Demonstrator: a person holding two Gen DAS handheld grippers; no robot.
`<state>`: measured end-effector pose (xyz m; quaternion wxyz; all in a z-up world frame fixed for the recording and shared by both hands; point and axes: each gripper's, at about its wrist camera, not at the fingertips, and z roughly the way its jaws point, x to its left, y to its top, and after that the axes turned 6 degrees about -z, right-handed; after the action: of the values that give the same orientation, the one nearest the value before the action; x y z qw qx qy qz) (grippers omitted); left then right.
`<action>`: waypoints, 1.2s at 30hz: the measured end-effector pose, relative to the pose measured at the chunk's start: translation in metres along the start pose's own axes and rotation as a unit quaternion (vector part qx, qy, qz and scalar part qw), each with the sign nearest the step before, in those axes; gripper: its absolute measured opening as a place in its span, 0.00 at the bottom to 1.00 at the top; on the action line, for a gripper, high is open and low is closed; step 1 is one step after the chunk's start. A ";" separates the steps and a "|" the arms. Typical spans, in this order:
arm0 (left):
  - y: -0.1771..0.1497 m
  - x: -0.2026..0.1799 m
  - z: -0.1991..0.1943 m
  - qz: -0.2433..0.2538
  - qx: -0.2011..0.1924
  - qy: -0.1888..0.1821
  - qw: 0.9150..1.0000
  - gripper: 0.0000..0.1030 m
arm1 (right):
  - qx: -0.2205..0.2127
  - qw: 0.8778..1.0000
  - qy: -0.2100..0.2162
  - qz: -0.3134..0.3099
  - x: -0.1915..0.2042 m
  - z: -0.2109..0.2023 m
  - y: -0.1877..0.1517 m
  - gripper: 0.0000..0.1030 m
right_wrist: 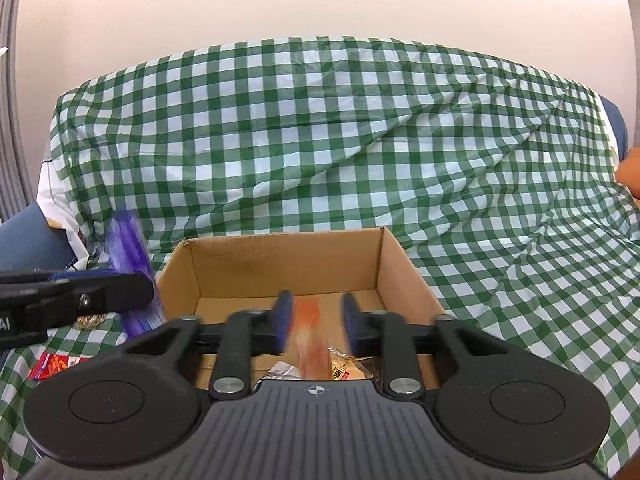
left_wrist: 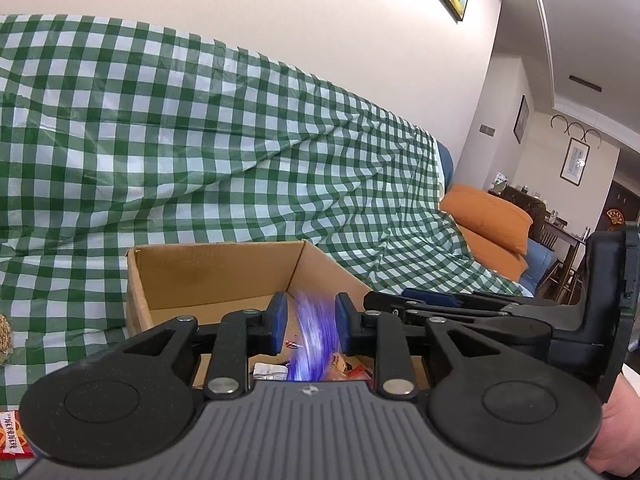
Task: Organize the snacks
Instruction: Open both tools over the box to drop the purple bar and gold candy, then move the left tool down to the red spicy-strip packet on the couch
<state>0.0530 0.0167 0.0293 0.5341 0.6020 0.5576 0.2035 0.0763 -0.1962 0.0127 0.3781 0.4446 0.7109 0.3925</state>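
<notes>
An open cardboard box stands on the green checked cloth, with several snack packets on its floor. My left gripper hovers over the near edge of the box. A purple packet shows as a vertical blur between its blue pads, with a gap on the left side. My right gripper is also over the box. An orange packet is smeared in the space between its pads and touches neither. Each gripper shows in the other's view.
The checked cloth drapes a sofa behind the box. A red packet lies on the cloth left of the box, near a brown woven thing. Orange cushions sit to the right. A hand holds the right gripper.
</notes>
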 end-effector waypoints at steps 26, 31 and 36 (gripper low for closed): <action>0.010 0.026 -0.017 -0.026 -0.009 0.041 0.999 0.28 | 0.002 0.999 0.030 -0.027 0.038 0.006 0.004 0.49; 0.014 0.042 -0.021 -0.049 -0.007 0.066 0.997 0.27 | 0.002 0.998 0.043 -0.035 0.056 0.009 0.006 0.49; 0.016 0.064 -0.021 -0.084 0.007 0.106 0.991 0.27 | 0.003 0.997 0.059 -0.041 0.075 0.011 0.008 0.49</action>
<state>0.0614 0.0854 0.0285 0.4832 0.5321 0.6606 0.2167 0.0652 -0.1221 0.0009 0.3504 0.3920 0.7506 0.4001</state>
